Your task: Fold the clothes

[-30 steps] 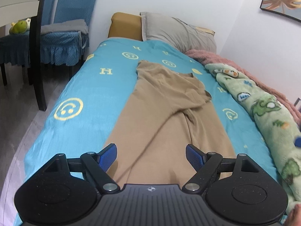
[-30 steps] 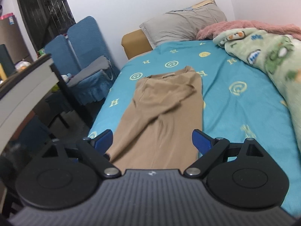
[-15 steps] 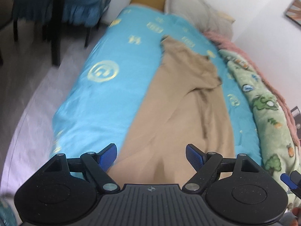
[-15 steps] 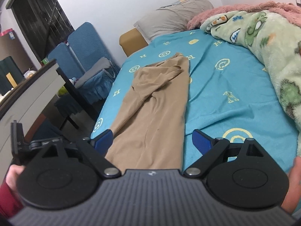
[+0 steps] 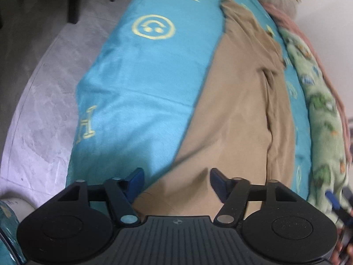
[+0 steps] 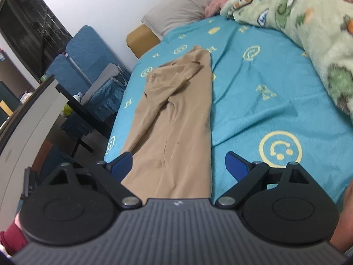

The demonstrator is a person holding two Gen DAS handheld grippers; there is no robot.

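A tan garment [image 5: 238, 110] lies lengthwise and partly folded on the turquoise bed sheet [image 5: 143, 88]. My left gripper [image 5: 176, 177] points steeply down over the garment's near left corner. Its jaws are closing, with a raised fold of tan cloth between the blue pads [image 5: 136, 176], and a gap still shows on both sides. In the right wrist view, my right gripper [image 6: 178, 163] stands wide open just above the near end of the tan garment [image 6: 176, 114], gripping nothing. The garment's nearest hem is hidden behind both gripper bodies.
A green cartoon blanket [image 6: 308, 22] over a pink one lines the bed's right side, and a grey pillow [image 6: 187, 6] lies at the head. Blue chairs [image 6: 88, 66] and a white-topped table [image 6: 33, 114] stand left of the bed. Grey floor [image 5: 44, 77] borders its left edge.
My left gripper tipped downward and came in over the garment's near corner, and its jaws narrowed. My right gripper sank, rolled and came closer to the garment, still wide open.
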